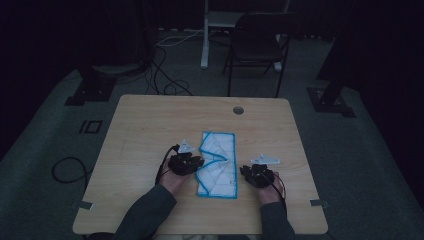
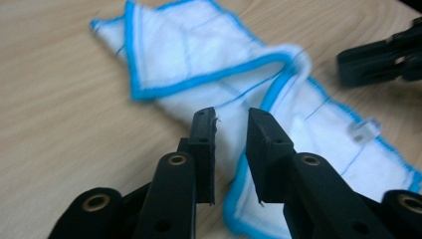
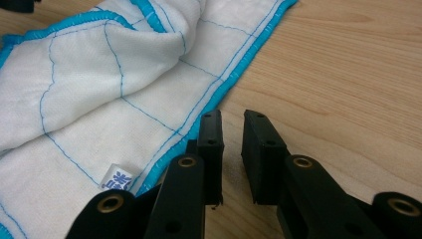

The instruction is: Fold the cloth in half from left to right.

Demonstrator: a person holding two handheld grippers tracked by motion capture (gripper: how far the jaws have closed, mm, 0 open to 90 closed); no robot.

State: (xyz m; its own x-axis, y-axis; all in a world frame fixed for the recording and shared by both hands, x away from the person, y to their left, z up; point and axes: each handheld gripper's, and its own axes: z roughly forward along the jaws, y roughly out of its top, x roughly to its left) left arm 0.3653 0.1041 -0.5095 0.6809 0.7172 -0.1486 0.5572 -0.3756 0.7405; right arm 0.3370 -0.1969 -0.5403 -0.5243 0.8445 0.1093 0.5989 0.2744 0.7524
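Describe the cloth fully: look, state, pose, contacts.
The cloth is white, thin woven fabric with a bright blue stitched border and a faint blue grid of thread lines. It lies on the wooden table, partly folded into a long strip running away from the person, with one flap doubled over and rumpled near the middle. A small white label with blue print sits by its edge in the right gripper view. The left gripper hovers over it, jaws apart; the right gripper sits just beside its border, jaws apart, gripping nothing.
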